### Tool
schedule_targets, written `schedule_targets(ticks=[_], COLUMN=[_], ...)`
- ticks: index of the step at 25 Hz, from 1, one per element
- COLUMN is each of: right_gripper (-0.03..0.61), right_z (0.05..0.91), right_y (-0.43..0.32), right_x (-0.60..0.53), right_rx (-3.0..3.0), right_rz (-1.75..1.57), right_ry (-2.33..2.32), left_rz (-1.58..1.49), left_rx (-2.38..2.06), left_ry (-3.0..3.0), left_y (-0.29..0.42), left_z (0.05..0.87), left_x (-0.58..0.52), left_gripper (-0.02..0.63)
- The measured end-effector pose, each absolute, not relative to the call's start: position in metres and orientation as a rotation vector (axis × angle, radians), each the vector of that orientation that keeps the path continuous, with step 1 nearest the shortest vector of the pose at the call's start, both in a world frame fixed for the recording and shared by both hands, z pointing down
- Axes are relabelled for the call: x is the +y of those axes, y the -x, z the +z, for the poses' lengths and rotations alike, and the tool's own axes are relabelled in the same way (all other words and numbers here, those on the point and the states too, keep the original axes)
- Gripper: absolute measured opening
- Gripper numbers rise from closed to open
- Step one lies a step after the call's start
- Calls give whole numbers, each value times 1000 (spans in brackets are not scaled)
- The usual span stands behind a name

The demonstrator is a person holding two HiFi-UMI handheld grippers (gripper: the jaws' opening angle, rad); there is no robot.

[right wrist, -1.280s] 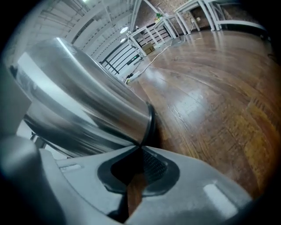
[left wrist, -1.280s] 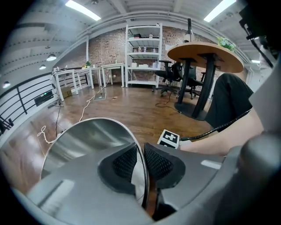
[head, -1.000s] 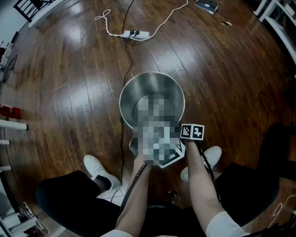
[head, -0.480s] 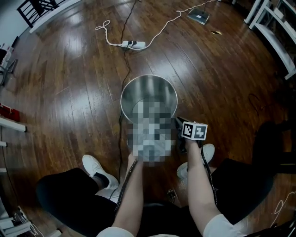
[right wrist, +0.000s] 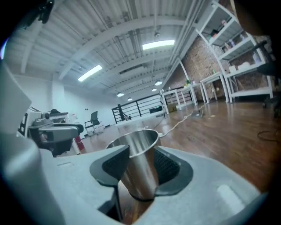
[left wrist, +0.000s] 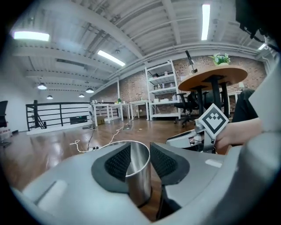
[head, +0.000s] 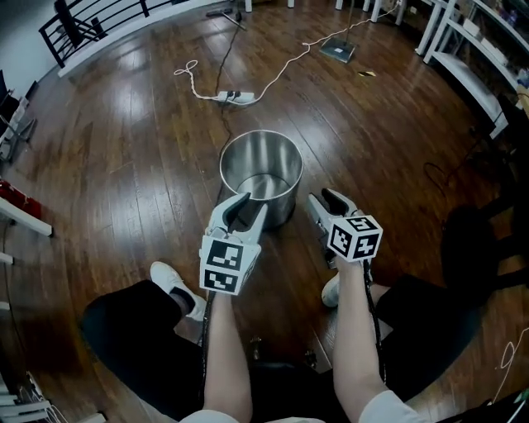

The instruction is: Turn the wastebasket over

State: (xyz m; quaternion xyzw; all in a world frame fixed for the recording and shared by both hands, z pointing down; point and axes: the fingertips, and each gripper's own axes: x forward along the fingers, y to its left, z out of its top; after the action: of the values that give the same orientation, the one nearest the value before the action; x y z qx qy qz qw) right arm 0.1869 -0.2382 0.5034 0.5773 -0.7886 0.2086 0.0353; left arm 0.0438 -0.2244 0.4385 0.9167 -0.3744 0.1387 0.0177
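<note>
The wastebasket (head: 260, 178), a shiny steel cylinder, stands upright on the wooden floor with its open mouth up. My left gripper (head: 240, 208) hovers at its near left side and my right gripper (head: 326, 201) at its near right. Both are open, their jaws having just been opening, and nothing is pressed between the pads. In the left gripper view the wastebasket (left wrist: 138, 176) shows through the gap of the left gripper (left wrist: 139, 151), beyond the tips. It shows the same way in the right gripper view, where the wastebasket (right wrist: 140, 173) lies beyond the right gripper (right wrist: 141, 151).
A power strip (head: 234, 97) with a white cable lies on the floor behind the basket, and a flat device (head: 337, 51) lies farther back. White shoes (head: 173, 285) flank my arms. White shelving (head: 475, 66) stands at the right and a black railing (head: 99, 21) at the far left.
Both grippers were down at the basket's near rim; now they are lifted off it and drawn back toward me, with the jaws parted. The basket stands free and upright.
</note>
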Motion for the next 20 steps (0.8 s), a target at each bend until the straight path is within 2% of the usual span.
schedule_targets(ticks=[8,13,17,20], right_gripper=[291,360,425,440], right_z=[395,352,331,317], right_y=[-170,-150,-141,-133], right_x=[-104,-5,66,110], right_rx=[-2471,-2486,-2453,-2459], right_rz=[156,-1,-71,-95], right_ry=[-1856,-1884,-1922,-1940], left_rz=[78,-26,-29,-51], left_rx=[-1407,-1488,-1523,-1551], left_ry=[-2835,-2817,-2781,-2749], left_y=[8,31,42,51], left_z=[371,351,345,337], left_x=[-112,-20,48,89], left_gripper=[218,259,319,387])
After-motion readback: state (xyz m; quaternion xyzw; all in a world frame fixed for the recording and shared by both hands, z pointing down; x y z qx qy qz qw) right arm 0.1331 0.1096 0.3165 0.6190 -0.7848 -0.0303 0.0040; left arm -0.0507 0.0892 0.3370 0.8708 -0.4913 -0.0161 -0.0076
